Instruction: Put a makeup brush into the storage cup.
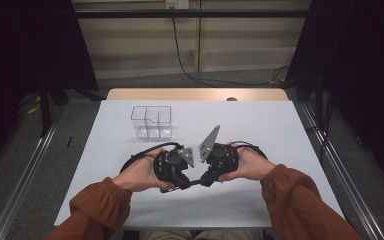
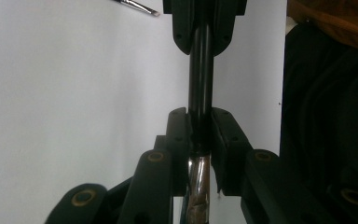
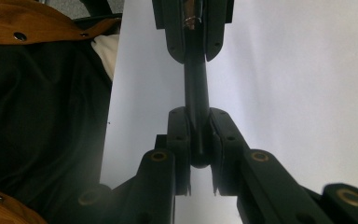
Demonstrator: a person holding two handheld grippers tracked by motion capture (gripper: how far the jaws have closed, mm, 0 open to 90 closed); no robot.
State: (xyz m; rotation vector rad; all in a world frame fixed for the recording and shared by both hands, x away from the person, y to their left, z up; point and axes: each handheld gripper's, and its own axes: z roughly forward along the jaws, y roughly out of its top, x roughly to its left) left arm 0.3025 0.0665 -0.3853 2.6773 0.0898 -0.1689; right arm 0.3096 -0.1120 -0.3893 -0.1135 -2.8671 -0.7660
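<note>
Nearest the person, both grippers meet over the front part of the white table [image 1: 280,125], and a slim black brush [image 1: 196,182] — dark handle, silver ferrule — spans the short gap between them. The left gripper [image 1: 184,184] has its fingers [image 2: 179,135] clenched on the brush at the ferrule end, where the black handle meets the silver metal. The right gripper [image 1: 205,180] has its fingers [image 3: 179,135] clamped on the rounded butt of the same handle. So the brush hangs above the table, held at both ends, lying roughly level between the two hands.

This looks like a handover or a re-grip in mid-air. The next move, as I judge it, calls for one gripper to let go while the other keeps firm hold, so the brush does not tip or drop.

A second, thinner brush [image 2: 137,6] lies on the table, apart from the grippers.

Farther back, left of centre, stands a clear divided box [image 1: 152,121] with its compartments apparently empty — the likely place for the brush, upright in one compartment.
</note>
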